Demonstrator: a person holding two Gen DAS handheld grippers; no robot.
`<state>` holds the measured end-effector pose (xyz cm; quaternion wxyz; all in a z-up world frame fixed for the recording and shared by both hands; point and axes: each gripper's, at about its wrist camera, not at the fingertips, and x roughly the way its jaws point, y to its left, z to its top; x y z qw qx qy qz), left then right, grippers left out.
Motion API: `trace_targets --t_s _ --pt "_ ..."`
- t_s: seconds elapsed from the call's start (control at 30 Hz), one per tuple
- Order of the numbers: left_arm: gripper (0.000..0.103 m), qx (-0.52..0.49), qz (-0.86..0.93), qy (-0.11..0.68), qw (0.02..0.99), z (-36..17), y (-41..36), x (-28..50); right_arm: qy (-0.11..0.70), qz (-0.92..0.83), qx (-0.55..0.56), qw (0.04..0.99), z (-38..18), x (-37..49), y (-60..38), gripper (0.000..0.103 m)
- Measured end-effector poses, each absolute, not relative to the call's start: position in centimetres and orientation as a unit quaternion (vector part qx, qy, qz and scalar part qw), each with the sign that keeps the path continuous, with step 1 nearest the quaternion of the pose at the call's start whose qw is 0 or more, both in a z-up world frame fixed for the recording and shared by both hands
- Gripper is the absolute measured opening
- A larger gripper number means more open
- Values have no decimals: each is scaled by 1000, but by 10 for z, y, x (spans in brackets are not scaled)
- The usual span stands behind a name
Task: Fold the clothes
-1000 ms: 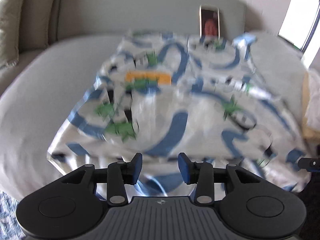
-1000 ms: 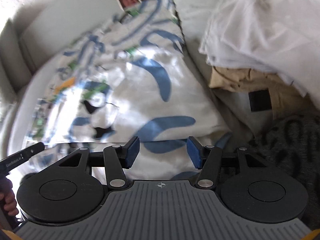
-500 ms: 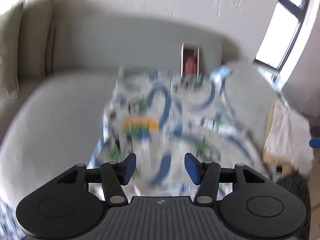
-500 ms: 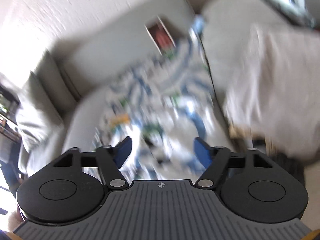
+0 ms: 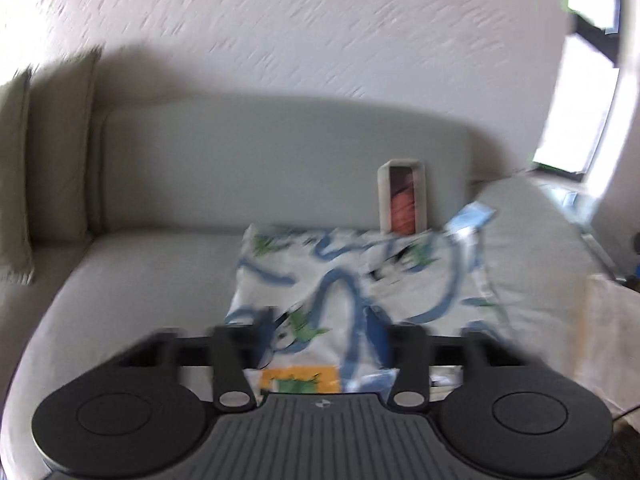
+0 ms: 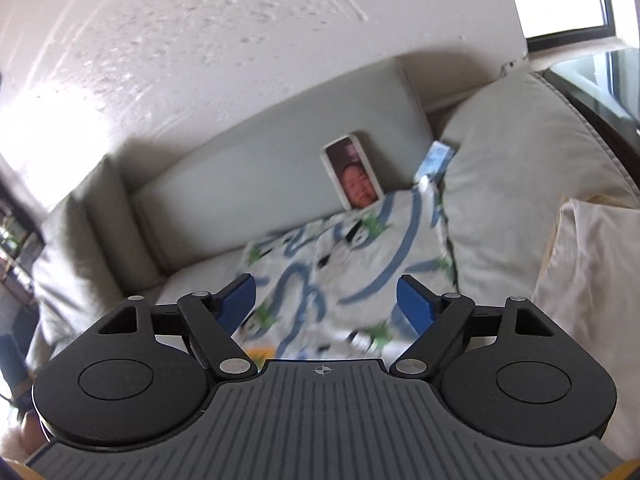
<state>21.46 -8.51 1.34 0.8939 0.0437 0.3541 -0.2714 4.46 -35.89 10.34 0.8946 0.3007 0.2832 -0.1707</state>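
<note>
A white garment with blue curves and green shapes [image 5: 360,288] lies spread on the grey sofa seat [image 5: 140,272], its far edge against the backrest; it also shows in the right wrist view [image 6: 352,264]. My left gripper [image 5: 324,336] is open and empty, held above the garment's near part; the view is blurred. My right gripper [image 6: 326,300] is open and empty, raised above the garment's near edge.
A phone [image 6: 354,176] leans on the backrest behind the garment. A grey cushion [image 6: 512,184] sits right of the garment. White and beige cloth [image 6: 592,280] lies stacked at far right. Sofa cushions [image 5: 48,152] stand at left. A window [image 5: 580,100] is at right.
Both grippers have lifted up and back from the garment's near edge and tilted toward the wall. Their jaws have opened wider. The garment stays on the sofa.
</note>
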Motion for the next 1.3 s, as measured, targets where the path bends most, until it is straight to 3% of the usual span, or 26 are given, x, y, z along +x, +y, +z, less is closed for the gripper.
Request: trace_targets --t_s 0.13,0.2,0.23,0.27,0.37,0.47,0.5,0.57,0.9,1.3 --pt "24 11 -250 388 887 -25 -97 267 311 -198 302 879 51 86 -404 79" --pt "27 23 -236 384 892 -42 -110 296 330 -196 291 876 24 112 -426 60" --pt "27 35 -228 381 895 -49 -118 311 340 -197 289 873 11 126 -437 43" --pt "33 44 -223 384 895 -57 -127 327 349 -198 292 868 -2 140 -449 34" --pt "45 49 -213 403 889 -80 -145 375 362 -217 311 851 -38 180 -481 36" --pt "53 42 -200 418 885 -94 -152 420 359 -257 327 836 -65 210 -513 53" --pt "62 50 -197 420 885 -98 -156 432 358 -268 331 831 -72 218 -522 56" --pt "66 73 -197 420 883 -106 -165 452 361 -281 341 822 -86 234 -540 57" --pt "66 55 -169 447 877 -136 -176 514 355 -312 315 823 -112 294 -575 60" --pt "67 22 -226 465 856 -148 -181 536 347 -270 366 820 -133 298 -594 59"
